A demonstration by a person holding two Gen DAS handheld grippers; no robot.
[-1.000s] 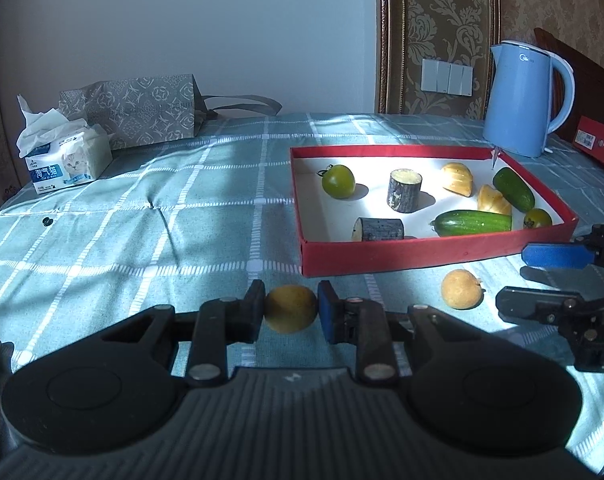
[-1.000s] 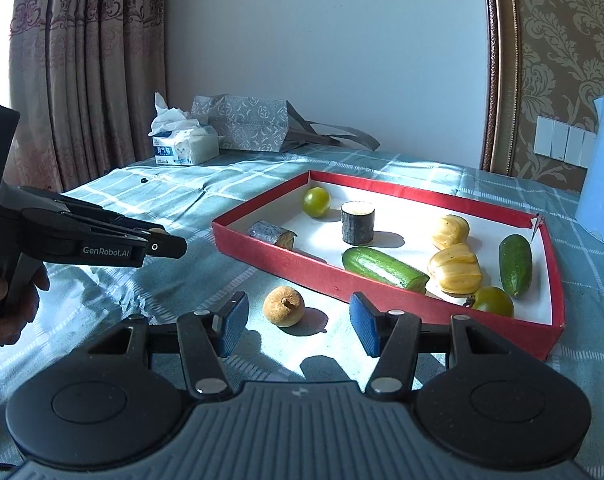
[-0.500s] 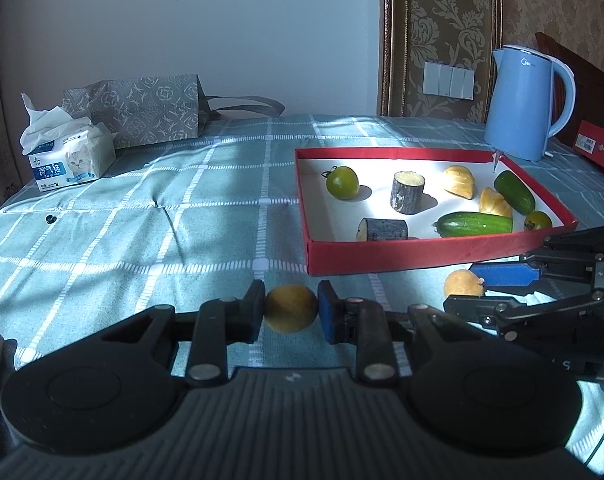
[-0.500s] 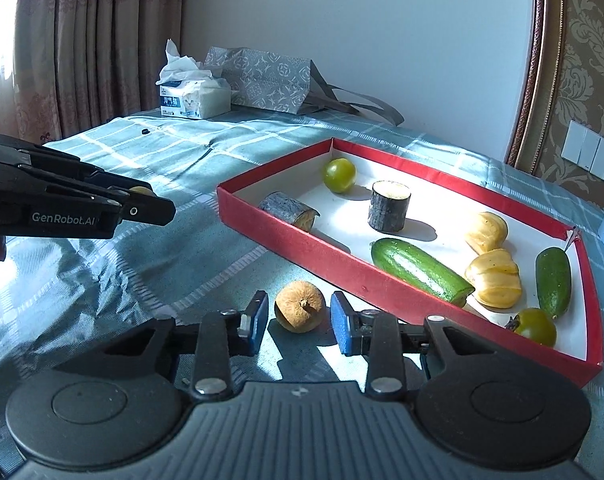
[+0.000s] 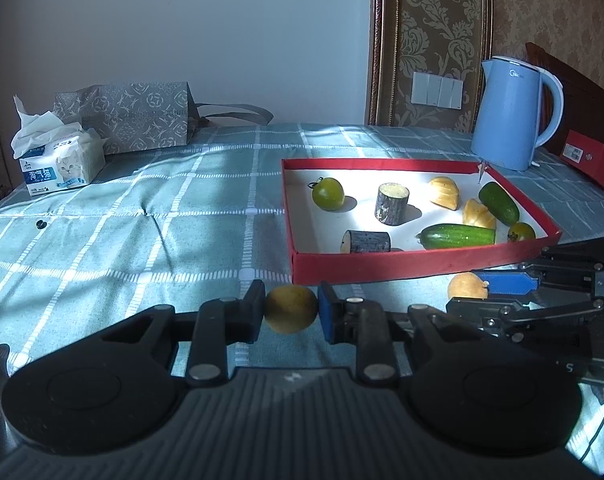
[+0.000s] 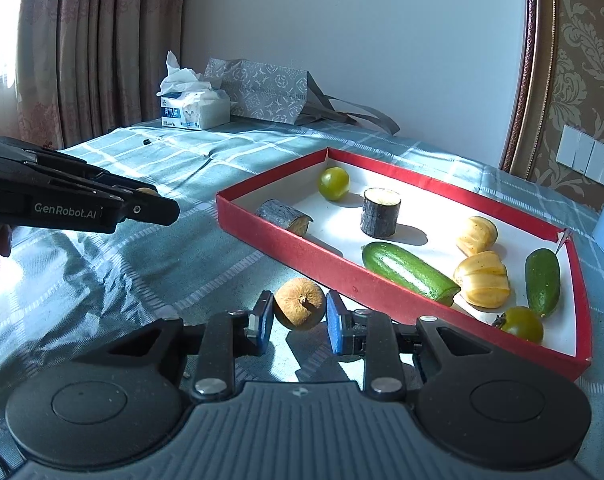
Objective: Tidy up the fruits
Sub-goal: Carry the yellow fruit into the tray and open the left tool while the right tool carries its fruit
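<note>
My left gripper is shut on a round yellow-green fruit just above the checked cloth, near the red tray's front left corner. My right gripper is shut on a round brown fruit with a stem; both blue pads press its sides. That brown fruit also shows in the left wrist view, between the right gripper's fingers. The red tray holds green tomatoes, cucumber pieces, yellow pieces and two dark cylinders. The left gripper's fingers show at the left of the right wrist view.
A blue kettle stands behind the tray's far right corner, with a red box beside it. A tissue pack and a grey paper bag sit at the far left. Curtains hang at the left.
The right gripper's jaws have come together on the brown fruit, which lay loose between them a second ago. The left gripper keeps its hold on the yellow-green fruit and stays put.
</note>
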